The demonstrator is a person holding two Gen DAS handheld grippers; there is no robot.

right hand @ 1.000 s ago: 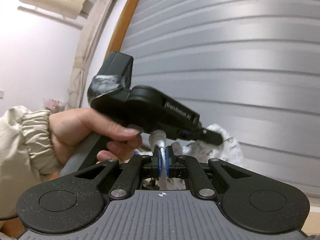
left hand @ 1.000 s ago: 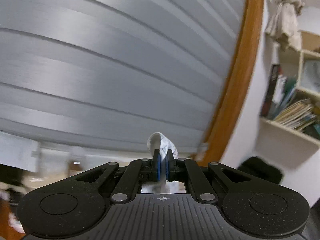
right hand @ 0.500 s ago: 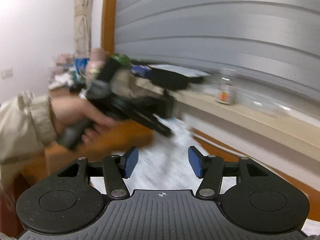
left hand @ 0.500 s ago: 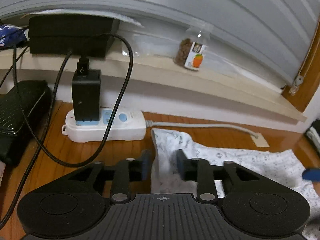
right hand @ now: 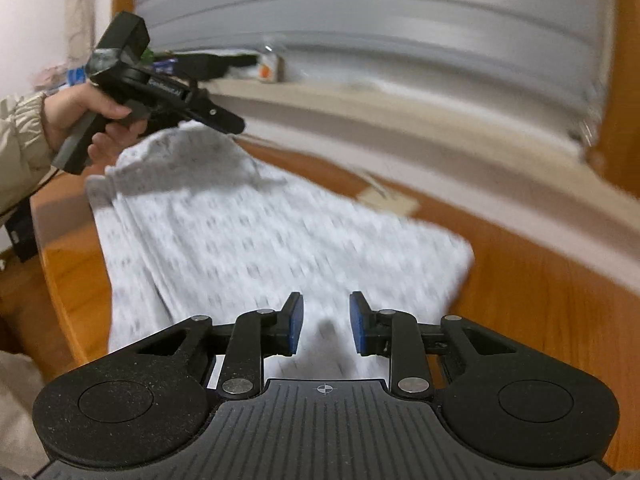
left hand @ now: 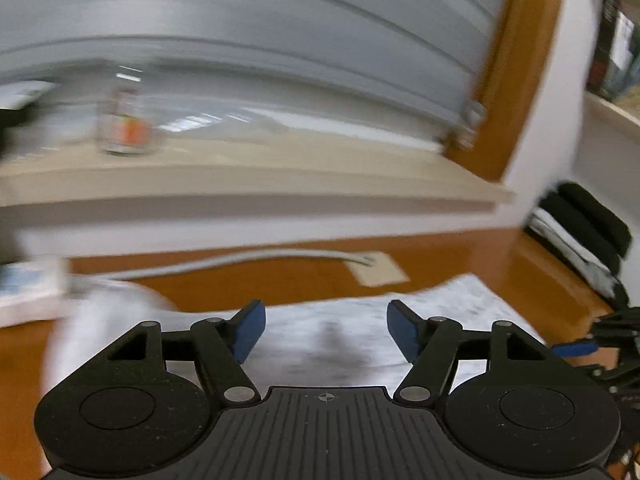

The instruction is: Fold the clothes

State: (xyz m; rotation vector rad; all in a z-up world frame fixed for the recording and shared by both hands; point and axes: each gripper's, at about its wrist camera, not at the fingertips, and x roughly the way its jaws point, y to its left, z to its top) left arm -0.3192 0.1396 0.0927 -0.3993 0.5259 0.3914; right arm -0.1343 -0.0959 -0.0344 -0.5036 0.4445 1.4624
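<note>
The white printed garment (right hand: 256, 240) lies spread on the wooden table (right hand: 540, 280), looking thin, light and limp; best pinched at an edge or corner; left gripper (left hand: 322, 330) and right gripper (right hand: 325, 322) both spread, holding nothing.

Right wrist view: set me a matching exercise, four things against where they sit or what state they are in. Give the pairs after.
Things:
1. white patterned garment
2. left gripper
3. right gripper
4. small jar with an orange label

Places or states:
A. on the pale ledge under the grey blind
B. spread flat on the wooden table
C. jaws apart, low over the near edge of the cloth
D. held in a hand at the far left corner of the cloth

Pairs: 1-B, 2-D, 3-C, 4-A
</note>
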